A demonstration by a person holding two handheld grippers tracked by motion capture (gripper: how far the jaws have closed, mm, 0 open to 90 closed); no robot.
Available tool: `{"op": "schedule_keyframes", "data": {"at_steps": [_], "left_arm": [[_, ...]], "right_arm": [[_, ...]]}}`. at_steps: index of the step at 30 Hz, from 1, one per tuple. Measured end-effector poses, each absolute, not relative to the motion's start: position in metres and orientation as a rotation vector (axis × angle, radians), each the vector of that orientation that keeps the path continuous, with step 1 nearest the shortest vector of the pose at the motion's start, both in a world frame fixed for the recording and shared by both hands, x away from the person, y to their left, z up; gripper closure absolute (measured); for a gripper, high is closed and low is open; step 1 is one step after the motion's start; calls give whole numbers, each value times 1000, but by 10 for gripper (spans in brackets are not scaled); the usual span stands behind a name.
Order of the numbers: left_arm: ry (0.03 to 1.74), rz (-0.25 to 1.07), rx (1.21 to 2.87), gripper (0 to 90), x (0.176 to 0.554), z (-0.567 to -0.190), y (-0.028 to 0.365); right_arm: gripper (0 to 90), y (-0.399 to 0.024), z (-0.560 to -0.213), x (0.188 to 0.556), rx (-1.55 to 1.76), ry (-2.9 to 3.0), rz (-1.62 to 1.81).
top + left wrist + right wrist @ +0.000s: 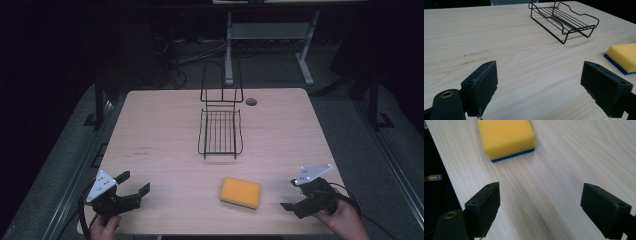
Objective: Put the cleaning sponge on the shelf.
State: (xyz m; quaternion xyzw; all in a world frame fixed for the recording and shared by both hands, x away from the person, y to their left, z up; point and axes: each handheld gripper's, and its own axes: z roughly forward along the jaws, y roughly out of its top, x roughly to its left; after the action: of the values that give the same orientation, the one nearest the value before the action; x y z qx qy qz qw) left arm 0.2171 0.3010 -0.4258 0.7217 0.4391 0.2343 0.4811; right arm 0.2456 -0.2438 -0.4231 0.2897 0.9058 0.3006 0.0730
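Observation:
A yellow sponge (240, 192) with a blue underside lies flat near the table's front edge, between the two grippers. In the high view my left gripper (135, 182) rests open at the front left, well left of the sponge. My right gripper (291, 194) is open at the front right, a short way from the sponge's right end. A black wire rack (220, 132) stands at the table's middle, with its tall back toward the far side. The left gripper view (544, 87) has the sponge (622, 56) at right and the rack (564, 20) beyond. Ahead of the right gripper (540, 210) lies the sponge (505, 137).
The light wooden table (160, 130) has a round cable hole (251, 101) behind the rack. Faint marks (474, 53) show on the wood to the left. A grey desk frame (270, 35) stands on the floor beyond the far edge.

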Motion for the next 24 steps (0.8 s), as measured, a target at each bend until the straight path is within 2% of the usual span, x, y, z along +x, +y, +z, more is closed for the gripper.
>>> {"op": "schedule_keyframes", "data": {"at_steps": [24], "left_arm": [[1065, 574, 1764, 134, 217, -425, 300]], "right_arm": [[157, -210, -410, 257, 712, 2800, 851]]}}
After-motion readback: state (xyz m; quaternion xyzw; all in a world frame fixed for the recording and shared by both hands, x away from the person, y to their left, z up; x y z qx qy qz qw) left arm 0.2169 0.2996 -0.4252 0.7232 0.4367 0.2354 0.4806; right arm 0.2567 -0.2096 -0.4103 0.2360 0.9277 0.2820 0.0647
